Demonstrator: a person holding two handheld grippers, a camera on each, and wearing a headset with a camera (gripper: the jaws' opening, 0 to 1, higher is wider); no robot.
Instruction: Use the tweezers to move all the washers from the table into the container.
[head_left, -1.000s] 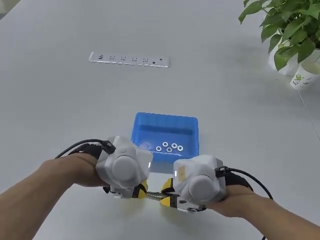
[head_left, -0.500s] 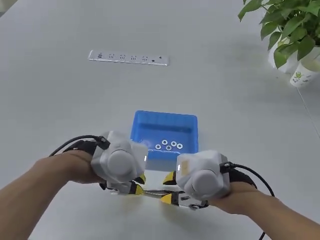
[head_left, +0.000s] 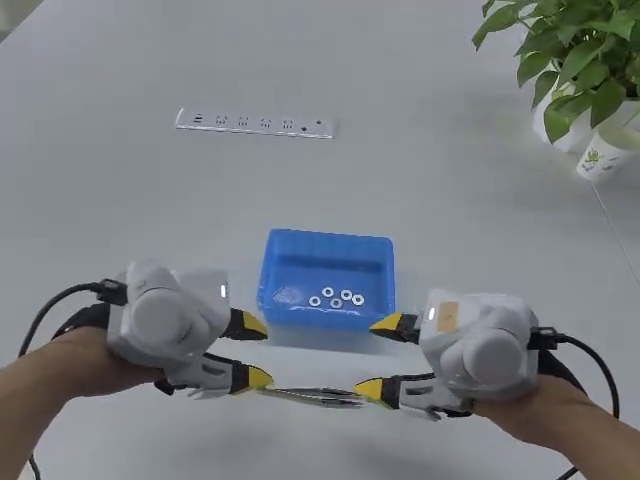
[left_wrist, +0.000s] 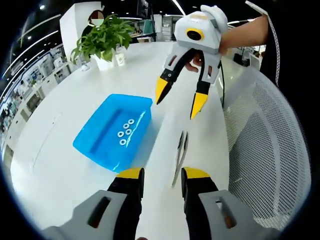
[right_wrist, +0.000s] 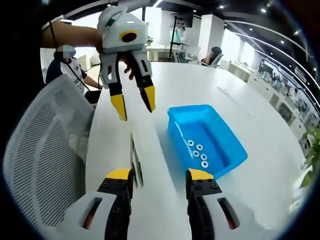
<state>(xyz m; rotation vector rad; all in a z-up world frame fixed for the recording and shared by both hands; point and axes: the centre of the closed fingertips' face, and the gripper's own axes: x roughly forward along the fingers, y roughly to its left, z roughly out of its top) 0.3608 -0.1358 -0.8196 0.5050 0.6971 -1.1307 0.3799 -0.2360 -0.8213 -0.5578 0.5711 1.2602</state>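
Tweezers (head_left: 310, 397), slim and of silver metal, flat on the white table (head_left: 450, 200) close to the person, gripped by nothing. Flanked by the left gripper (head_left: 257, 352) and the right gripper (head_left: 376, 356), grey-white bodies with yellow-tipped jaws, each pair spread wide and empty, tips turned inward toward one another. Confirmed from both gripper views, each looking across at the other over the tool lying between them. Probably laid there on purpose (a tool resting squarely within reach of both sides reads as work finished, not as a slip). Off to one side in the left gripper view, white mesh chair back (left_wrist: 260, 150), no part of the job. Just beyond the jaws, shallow rectangular blue plastic container (head_left: 330, 237), kept near for short carries, with five small silver ring washers (head_left: 337, 297) clustered loose on its floor toward the near wall. With every visible washer already inside, likely nothing left to carry. Farther out, long white power strip (head_left: 255, 123), alone and well apart from the container. Farthest, at the right corner, leafy green plant (head_left: 575, 55) in a white pot (head_left: 565, 128), out of the way of the work.
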